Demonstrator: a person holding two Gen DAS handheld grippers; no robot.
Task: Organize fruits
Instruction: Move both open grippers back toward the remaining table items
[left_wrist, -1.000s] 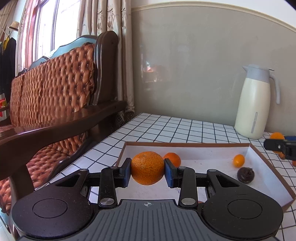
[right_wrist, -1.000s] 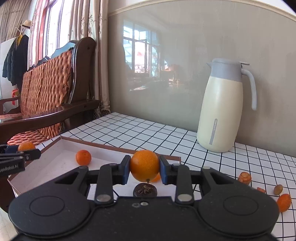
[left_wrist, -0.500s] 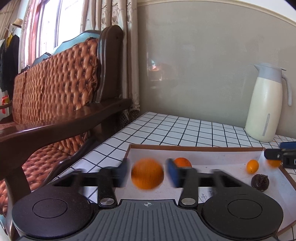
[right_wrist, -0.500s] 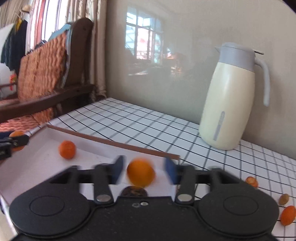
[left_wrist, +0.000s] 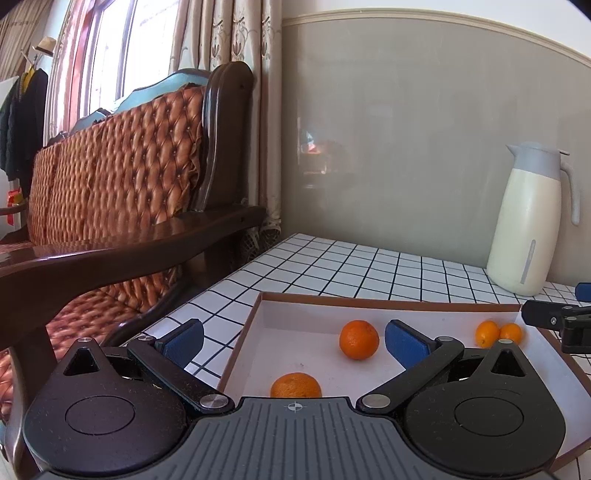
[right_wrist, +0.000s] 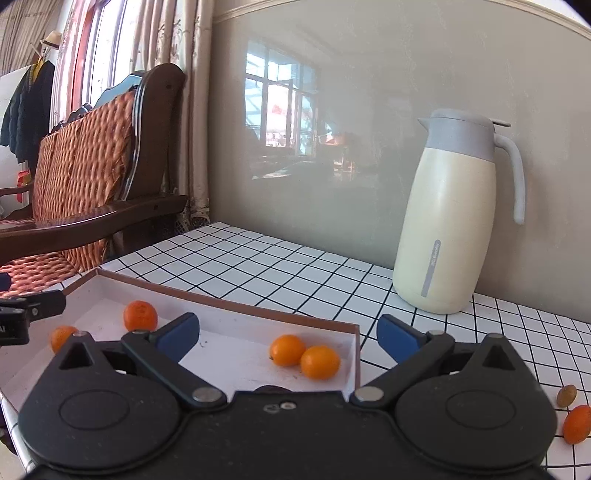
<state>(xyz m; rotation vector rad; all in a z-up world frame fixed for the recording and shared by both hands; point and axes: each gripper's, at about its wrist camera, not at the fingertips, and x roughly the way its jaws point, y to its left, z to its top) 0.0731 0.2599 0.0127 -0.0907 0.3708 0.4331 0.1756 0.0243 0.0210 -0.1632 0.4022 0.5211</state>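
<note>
Our left gripper and right gripper both gape wide over the tray; next we fetch the orange lying to the right gripper's right.

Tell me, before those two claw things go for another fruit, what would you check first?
1. Left gripper empty, jaws spread wide: ok.
2. Right gripper empty, jaws spread wide: ok.
3. Dropped fruit settled inside the box: ok; two oranges near the left gripper, two small ones touching near the right.
4. Fruit left outside on the tiled table: not ok; an orange piece and a small brown one lie at the right edge.
5. Thermos jug upright, away from the box: ok.
6. Dark fruit under the right gripper's body: cannot tell.
</note>
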